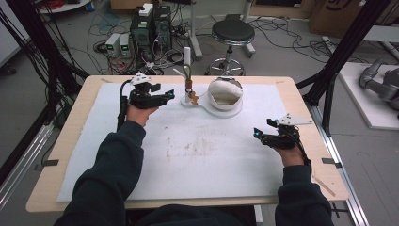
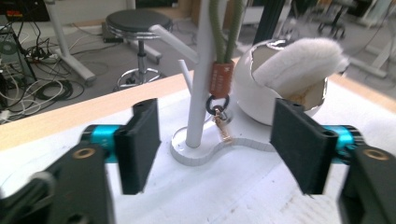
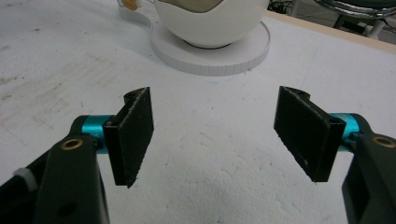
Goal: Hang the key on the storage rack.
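A white stand (image 1: 187, 66) (image 2: 200, 93) with branch-like pegs rises from a white base at the table's far middle. From it hangs a keychain (image 1: 189, 89) (image 2: 221, 81) with green cords, an orange tag and a small metal clip. Beside it sits a white egg-shaped shell (image 1: 226, 92) (image 2: 285, 79) (image 3: 210, 21) on a round white base, with soft white lining inside. My left gripper (image 1: 167, 96) (image 2: 219, 149) is open, just left of the stand, with the jaws framing the stand and keychain. My right gripper (image 1: 258, 134) (image 3: 215, 135) is open over bare mat at the right.
A white foam mat (image 1: 197, 150) covers the wooden table (image 1: 70, 127). Beyond the far edge stand a black stool (image 1: 232, 35), computer boxes and tangled cables on the floor. Black frame posts flank the table.
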Action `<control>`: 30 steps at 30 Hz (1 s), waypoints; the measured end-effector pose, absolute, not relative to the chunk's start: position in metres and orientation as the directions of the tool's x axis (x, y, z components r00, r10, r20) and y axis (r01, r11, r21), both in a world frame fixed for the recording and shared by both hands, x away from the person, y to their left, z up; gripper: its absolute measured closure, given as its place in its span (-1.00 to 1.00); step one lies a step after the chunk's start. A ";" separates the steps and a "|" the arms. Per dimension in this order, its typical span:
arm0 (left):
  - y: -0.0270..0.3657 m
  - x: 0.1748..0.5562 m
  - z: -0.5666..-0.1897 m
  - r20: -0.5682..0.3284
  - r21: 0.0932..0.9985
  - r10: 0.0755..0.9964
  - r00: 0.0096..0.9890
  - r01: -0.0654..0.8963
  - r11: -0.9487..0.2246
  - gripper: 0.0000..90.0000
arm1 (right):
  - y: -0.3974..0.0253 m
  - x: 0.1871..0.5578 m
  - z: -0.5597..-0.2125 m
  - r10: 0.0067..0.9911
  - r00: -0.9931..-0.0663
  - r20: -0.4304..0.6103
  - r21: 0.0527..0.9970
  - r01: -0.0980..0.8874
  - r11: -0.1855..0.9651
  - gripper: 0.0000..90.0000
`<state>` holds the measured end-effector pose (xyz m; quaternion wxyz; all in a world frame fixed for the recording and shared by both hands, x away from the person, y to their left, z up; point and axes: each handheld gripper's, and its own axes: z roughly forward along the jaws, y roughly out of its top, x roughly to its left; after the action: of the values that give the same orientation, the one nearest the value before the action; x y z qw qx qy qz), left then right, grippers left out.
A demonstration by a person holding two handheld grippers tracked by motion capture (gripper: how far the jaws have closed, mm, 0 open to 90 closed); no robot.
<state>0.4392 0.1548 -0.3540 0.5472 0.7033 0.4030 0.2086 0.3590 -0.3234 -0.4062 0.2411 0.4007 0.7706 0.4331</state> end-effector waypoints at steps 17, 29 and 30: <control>0.205 0.382 -0.380 -0.074 0.977 0.776 0.627 0.202 -0.071 -0.52 | -0.320 0.360 -0.406 0.822 -0.569 -0.024 0.867 0.397 0.300 -0.48; 0.231 0.368 -0.406 -0.124 0.960 0.848 0.514 0.278 -0.028 -0.53 | -0.319 0.365 -0.410 0.810 -0.587 -0.010 0.865 0.401 0.301 -0.51; 0.231 0.368 -0.406 -0.128 0.961 0.850 0.510 0.277 -0.022 -0.53 | -0.319 0.365 -0.410 0.810 -0.586 -0.008 0.866 0.401 0.299 -0.51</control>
<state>0.3679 0.2311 -0.4060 0.5572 0.6669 0.4226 0.2572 0.3650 -0.3195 -0.4096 0.2306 0.3924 0.7722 0.4434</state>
